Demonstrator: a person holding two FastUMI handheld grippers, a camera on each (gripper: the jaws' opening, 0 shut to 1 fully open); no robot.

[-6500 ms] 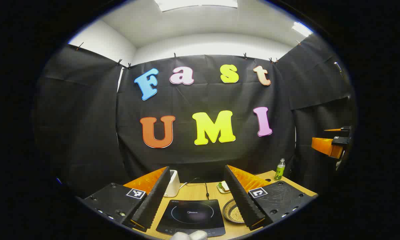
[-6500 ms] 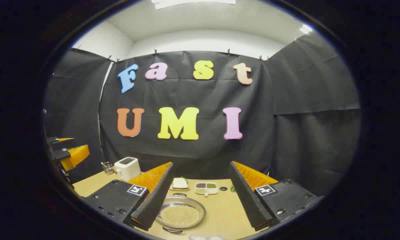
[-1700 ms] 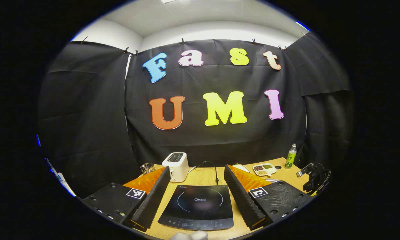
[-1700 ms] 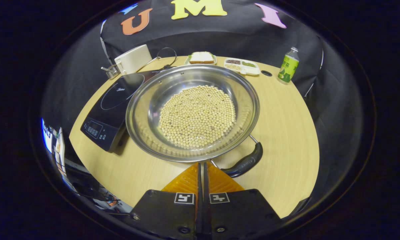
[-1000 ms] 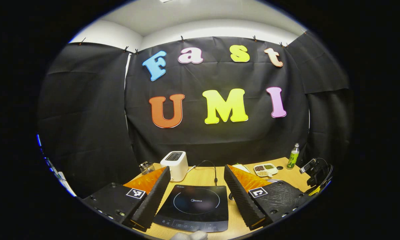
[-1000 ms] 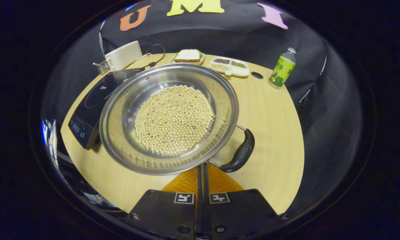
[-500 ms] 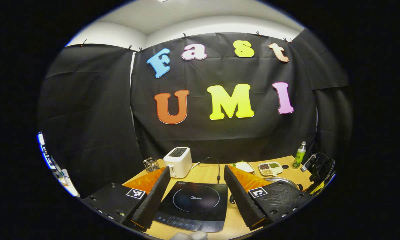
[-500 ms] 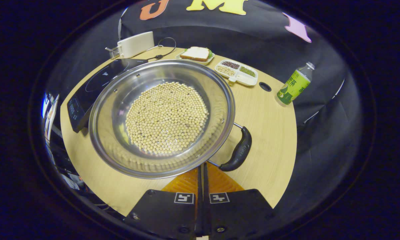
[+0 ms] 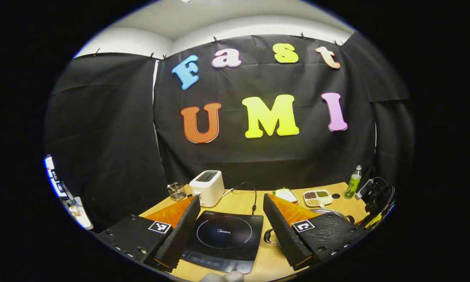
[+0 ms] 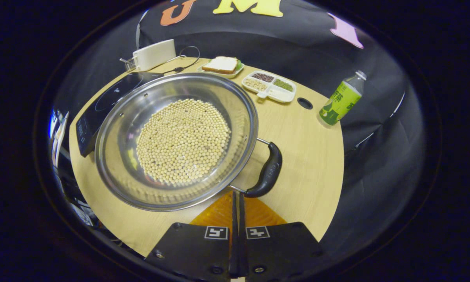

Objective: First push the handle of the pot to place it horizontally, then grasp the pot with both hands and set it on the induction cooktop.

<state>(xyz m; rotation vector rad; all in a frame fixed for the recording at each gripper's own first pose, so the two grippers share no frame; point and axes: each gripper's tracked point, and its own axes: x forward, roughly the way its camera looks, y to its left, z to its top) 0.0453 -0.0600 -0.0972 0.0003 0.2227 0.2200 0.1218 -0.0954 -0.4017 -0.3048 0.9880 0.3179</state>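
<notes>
jaws on my right gripper (image 10: 236,196) are pressed together with nothing between them, their tips right at the near rim of the pot (image 10: 176,141), just beside the spot where the wire of the black handle (image 10: 267,171) meets the steel; whether the tips touch the rim i cannot tell; jaws on my left gripper (image 9: 231,219) stand wide apart and hold nothing, raised above the induction cooktop (image 9: 223,239), which shows between my two fingers; the pot rests on the wooden table (image 10: 309,156), full of pale round beans (image 10: 183,141), its left edge close against the cooktop; the black handle sticks out to the right of the pot from my right gripper view; in my left gripper view the pot's rim peeks out behind my right-hand finger, with its other black handle (image 9: 269,236) low beside the cooktop; at the back of the table stand a white toaster (image 9: 207,187), a plate with a sandwich (image 10: 221,65), a divided tray of grains (image 10: 269,86) and a green bottle (image 10: 340,98)
</notes>
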